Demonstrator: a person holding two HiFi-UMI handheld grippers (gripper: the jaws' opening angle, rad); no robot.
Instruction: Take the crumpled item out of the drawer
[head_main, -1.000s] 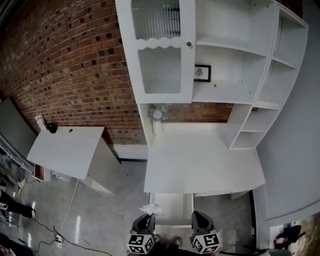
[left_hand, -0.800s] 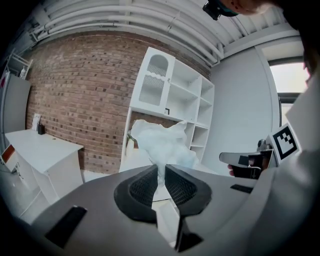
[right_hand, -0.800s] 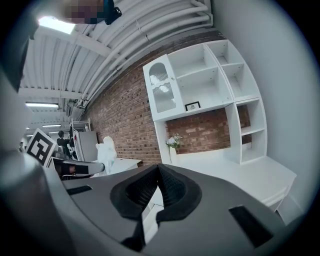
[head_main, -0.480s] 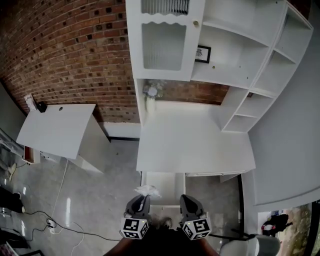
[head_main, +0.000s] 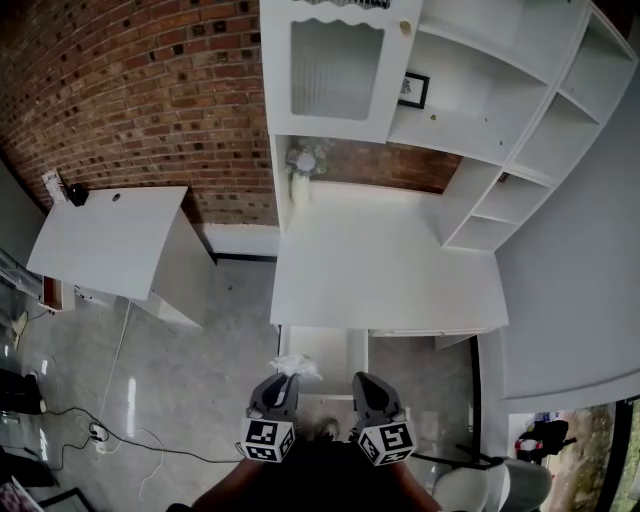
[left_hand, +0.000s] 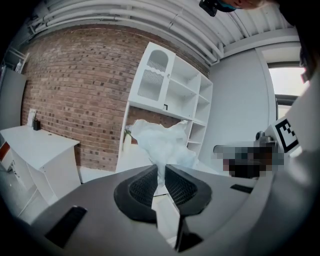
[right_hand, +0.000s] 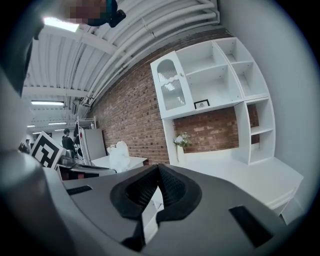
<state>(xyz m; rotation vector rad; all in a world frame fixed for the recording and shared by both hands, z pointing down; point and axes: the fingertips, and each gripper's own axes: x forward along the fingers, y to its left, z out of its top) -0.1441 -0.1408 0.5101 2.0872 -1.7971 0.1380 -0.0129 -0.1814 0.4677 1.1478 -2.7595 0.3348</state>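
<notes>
- L gripper (left_hand: 161, 172): jaws pinched on a white crumpled wad (left_hand: 162, 142). A thin neck of it sat btwn the pads, and the rest bulged out above the tips.
- Wad was out of the drawer (head_main: 330, 350), held in the air. In head view it overlapped the drawer's front-left corner.
- L gripper view: wad stood against the brick wall (left_hand: 75, 90) & shelf unit (left_hand: 170, 85) behind it.
- R gripper (right_hand: 157, 170): jaws pressed together, nothing btwn them.
- Head view: both grippers side by side w/ a gap btwn them, at the drawer's front edge, marker cubes toward the person.
- Drawer was open, pulled out from under the left part of the desk (head_main: 390, 270).
- Vase (head_main: 300, 180) w/ flowers stood at the desk's back-left corner, by the wall.
- Small framed pic (head_main: 413, 90) sat on a shelf above the desk.
- Second white table (head_main: 110, 240) stood left of the desk, apart from it.
- Cables (head_main: 90, 430) lay on the grey floor near that table.
</notes>
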